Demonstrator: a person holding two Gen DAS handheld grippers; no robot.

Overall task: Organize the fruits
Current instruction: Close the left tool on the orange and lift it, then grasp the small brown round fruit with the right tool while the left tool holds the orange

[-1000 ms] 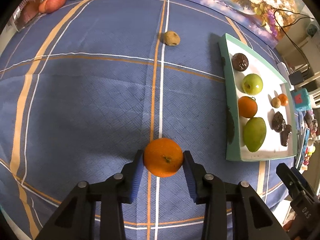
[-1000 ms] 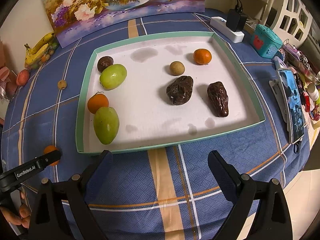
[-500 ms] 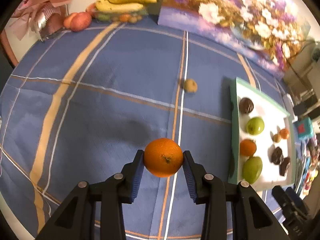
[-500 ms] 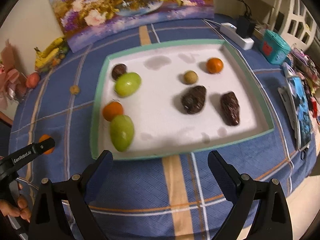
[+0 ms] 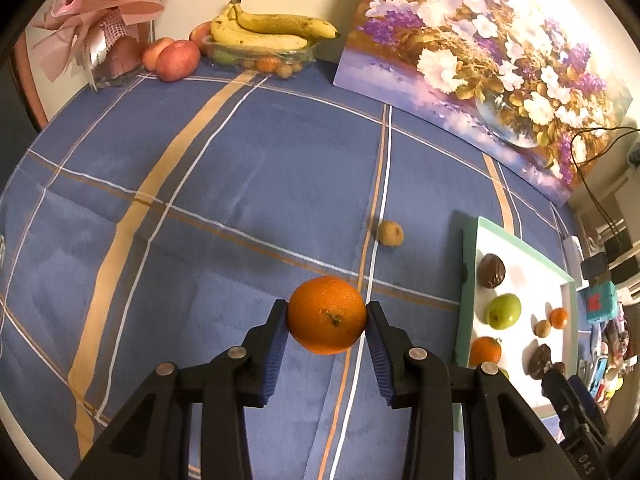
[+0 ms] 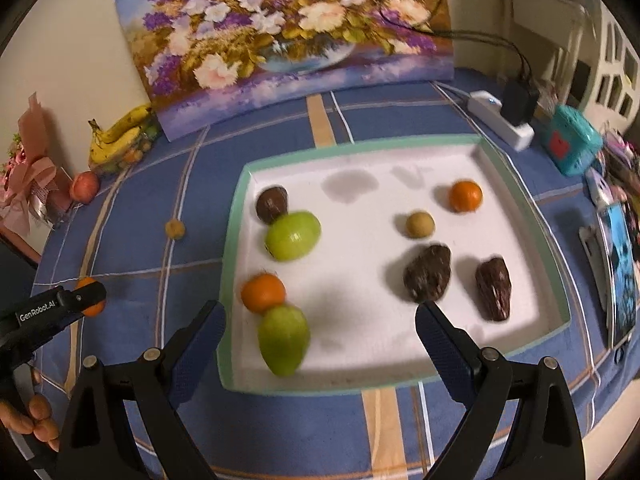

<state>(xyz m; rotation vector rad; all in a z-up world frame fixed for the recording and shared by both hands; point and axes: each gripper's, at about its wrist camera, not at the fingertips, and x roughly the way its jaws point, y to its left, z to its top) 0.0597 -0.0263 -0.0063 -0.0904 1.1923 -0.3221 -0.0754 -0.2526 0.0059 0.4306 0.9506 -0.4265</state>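
Observation:
My left gripper (image 5: 326, 318) is shut on an orange (image 5: 326, 314), held above the blue plaid tablecloth. A small tan fruit (image 5: 390, 233) lies on the cloth beyond it. The white tray with a green rim (image 6: 234, 216) holds two green fruits, two oranges, a tan ball and three dark brown fruits. In the right wrist view my right gripper (image 6: 320, 320) hangs wide open over the tray's near edge, with a green fruit (image 6: 283, 338) and an orange (image 6: 263, 292) between its fingers but untouched. The left gripper's tip and its orange (image 6: 91, 308) show at the left.
Bananas (image 5: 264, 30) in a plastic tray, apples (image 5: 176, 60) and a pink bouquet (image 5: 92, 24) line the far edge. A flower painting (image 6: 296, 32) leans on the wall. A power strip (image 6: 500, 120), a teal box (image 6: 574, 144) and a phone (image 6: 620, 276) lie right of the tray.
The left gripper has lifted the orange off the cloth and tilted up, bringing the far wall into view. The right gripper has moved forward over the tray's near edge.

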